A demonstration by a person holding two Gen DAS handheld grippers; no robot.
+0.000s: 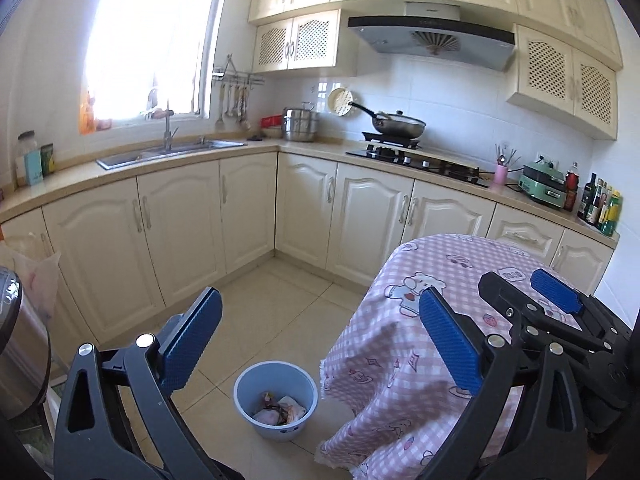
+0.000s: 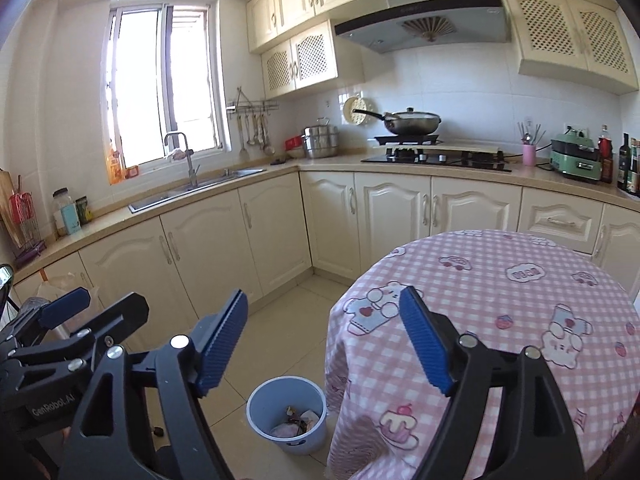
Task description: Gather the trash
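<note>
A light blue bin [image 1: 276, 404] stands on the tiled floor beside the round table [image 1: 404, 344]; crumpled wrappers and paper [image 1: 280, 410] lie in its bottom. The bin [image 2: 286, 420] with its trash [image 2: 298, 424] shows low in the right wrist view too. My left gripper [image 1: 320, 300] is open, well above the floor, with nothing between its blue pads. My right gripper [image 2: 324, 304] is open and empty as well, held over the edge of the table [image 2: 500, 292]. The right gripper's fingers [image 1: 556, 292] show at the right of the left wrist view, and the left gripper's finger [image 2: 66, 306] at the left of the right wrist view.
The pink checked tablecloth [image 2: 520, 280] shows nothing lying on it. Cream cabinets [image 1: 180, 220] run along two walls, with a sink [image 1: 168, 154], a hob and pan [image 1: 400, 126], and bottles [image 1: 600, 204]. A metal can [image 1: 20, 344] stands at the far left. A small dark object [image 2: 159, 431] lies on the floor.
</note>
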